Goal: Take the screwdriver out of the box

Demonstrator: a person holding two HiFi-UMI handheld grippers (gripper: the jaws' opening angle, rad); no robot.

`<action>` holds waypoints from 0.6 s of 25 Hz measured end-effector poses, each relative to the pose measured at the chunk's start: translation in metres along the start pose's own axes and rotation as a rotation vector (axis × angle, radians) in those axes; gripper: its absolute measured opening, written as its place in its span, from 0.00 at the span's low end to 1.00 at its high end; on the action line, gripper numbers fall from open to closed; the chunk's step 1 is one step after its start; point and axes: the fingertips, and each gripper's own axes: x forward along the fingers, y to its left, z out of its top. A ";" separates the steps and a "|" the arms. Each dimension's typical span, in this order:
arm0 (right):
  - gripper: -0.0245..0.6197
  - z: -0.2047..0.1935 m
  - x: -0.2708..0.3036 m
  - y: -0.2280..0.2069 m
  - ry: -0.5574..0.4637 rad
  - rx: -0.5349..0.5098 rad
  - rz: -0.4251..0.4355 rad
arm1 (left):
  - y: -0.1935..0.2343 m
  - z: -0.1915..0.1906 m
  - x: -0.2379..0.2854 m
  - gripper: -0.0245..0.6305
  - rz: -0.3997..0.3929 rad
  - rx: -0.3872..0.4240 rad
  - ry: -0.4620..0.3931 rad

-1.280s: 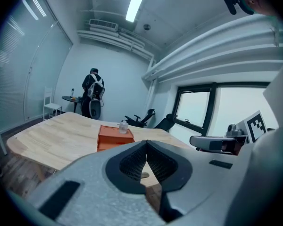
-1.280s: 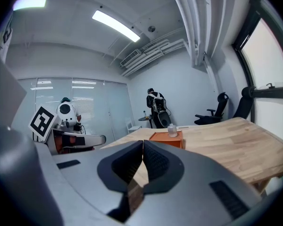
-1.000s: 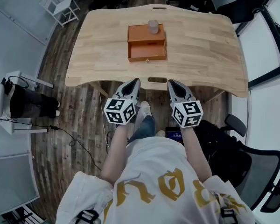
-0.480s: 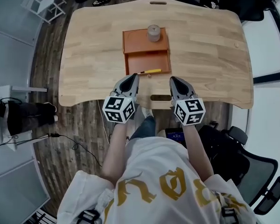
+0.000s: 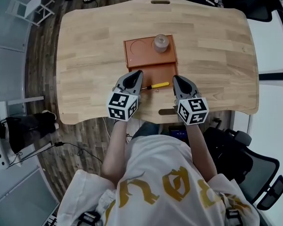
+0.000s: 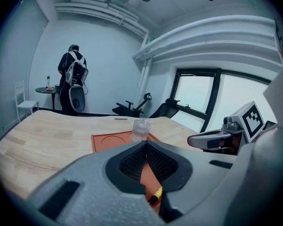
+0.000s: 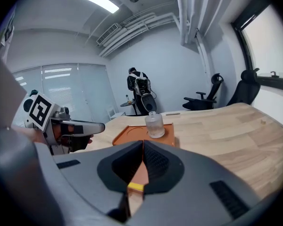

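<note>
Between our 2 grippers, in open front tray of flat orange box: yellow-handled screwdriver, long axis crosswise. Left gripper, right gripper both closed, empty. We judge handle nearer right.

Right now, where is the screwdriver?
In the head view the screwdriver lies at the near edge of the orange box, between the tips of the left gripper and the right gripper.
</note>
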 end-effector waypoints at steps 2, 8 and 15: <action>0.06 0.000 0.004 -0.005 0.008 0.002 -0.016 | 0.006 0.001 0.006 0.05 -0.022 -0.012 0.005; 0.06 0.005 0.001 -0.013 0.007 0.011 -0.053 | 0.006 0.004 0.018 0.05 -0.075 -0.018 0.021; 0.06 0.014 -0.011 -0.023 -0.025 0.024 -0.077 | -0.011 -0.003 0.029 0.05 -0.123 0.132 0.109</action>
